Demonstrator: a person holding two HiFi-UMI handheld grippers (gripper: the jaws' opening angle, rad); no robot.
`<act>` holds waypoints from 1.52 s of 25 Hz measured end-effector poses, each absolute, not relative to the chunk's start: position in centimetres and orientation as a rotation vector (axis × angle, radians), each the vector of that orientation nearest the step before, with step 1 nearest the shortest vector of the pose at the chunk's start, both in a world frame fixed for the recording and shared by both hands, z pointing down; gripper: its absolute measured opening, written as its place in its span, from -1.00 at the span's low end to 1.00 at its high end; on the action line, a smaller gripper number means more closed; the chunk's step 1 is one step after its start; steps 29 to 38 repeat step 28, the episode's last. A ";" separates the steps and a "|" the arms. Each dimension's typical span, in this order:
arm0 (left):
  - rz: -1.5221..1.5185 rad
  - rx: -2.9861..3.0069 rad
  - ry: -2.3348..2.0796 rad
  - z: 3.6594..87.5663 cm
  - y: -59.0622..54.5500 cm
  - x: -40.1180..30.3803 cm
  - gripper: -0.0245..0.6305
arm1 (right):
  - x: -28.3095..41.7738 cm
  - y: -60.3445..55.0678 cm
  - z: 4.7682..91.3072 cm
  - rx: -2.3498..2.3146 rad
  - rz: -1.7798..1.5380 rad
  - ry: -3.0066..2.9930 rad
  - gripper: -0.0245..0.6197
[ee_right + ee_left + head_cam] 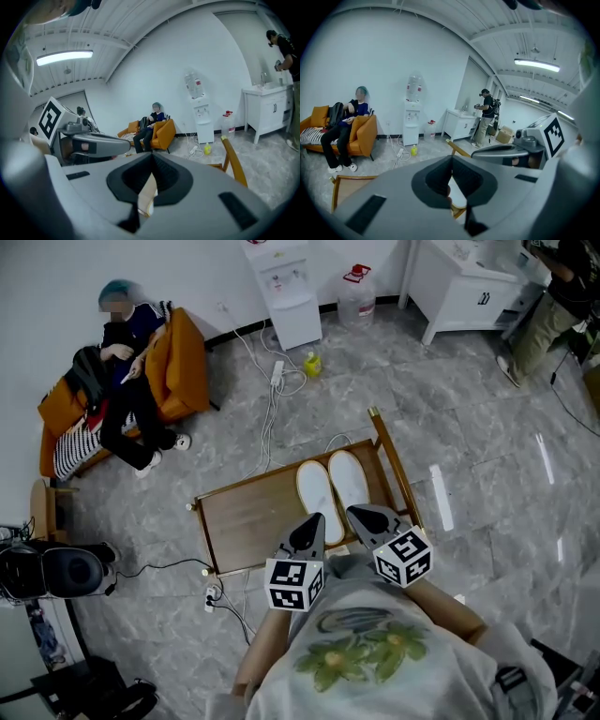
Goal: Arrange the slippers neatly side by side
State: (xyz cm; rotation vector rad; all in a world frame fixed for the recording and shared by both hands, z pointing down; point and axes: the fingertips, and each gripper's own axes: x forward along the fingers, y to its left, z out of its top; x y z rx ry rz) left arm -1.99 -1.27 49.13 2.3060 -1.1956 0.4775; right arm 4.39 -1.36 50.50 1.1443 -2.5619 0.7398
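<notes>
Wooden table (pixel 246 519) bearing slippers (pixel 320 501), cables (pixel 270 423) beyond, orange sofa (pixel 185 367) left

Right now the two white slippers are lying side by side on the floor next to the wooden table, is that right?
Not quite. The white slippers do lie side by side, but on the wooden table itself, not on the floor next to it. The head view shows them resting on its top, toward the right end.
</notes>
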 end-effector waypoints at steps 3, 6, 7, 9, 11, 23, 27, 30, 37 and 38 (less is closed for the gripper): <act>0.497 2.311 -1.185 49.6 -1.2 -1.9 -0.87 | 4.2 -1.3 50.3 1.129 0.721 -2.565 -0.91; 0.509 2.318 -1.177 49.7 -1.1 -1.7 -0.87 | 4.1 -1.1 50.1 1.113 0.709 -2.570 -0.91; 0.509 2.320 -1.174 49.6 -1.1 -1.6 -0.87 | 4.0 -1.0 50.0 1.110 0.709 -2.569 -0.91; 0.507 2.325 -1.168 49.4 -1.2 -1.5 -0.87 | 3.9 -0.9 49.9 1.107 0.724 -2.565 -0.91; 0.508 2.330 -1.165 49.3 -1.3 -1.4 -0.87 | 3.9 -0.9 50.0 1.106 0.759 -2.564 -0.91; 0.528 2.341 -1.171 49.6 -1.0 -1.8 -0.87 | 4.1 -0.8 50.7 1.126 0.804 -2.543 -0.91; 0.529 2.342 -1.169 49.4 -0.9 -1.9 -0.87 | 4.0 -0.7 50.5 1.128 0.797 -2.540 -0.91; 0.530 2.342 -1.168 49.3 -0.9 -1.9 -0.87 | 4.0 -0.7 50.4 1.128 0.797 -2.540 -0.91; 0.530 2.342 -1.168 49.3 -0.9 -1.9 -0.87 | 4.0 -0.7 50.4 1.128 0.797 -2.540 -0.91; 0.530 2.342 -1.168 49.3 -0.9 -1.9 -0.87 | 4.0 -0.7 50.4 1.128 0.797 -2.540 -0.91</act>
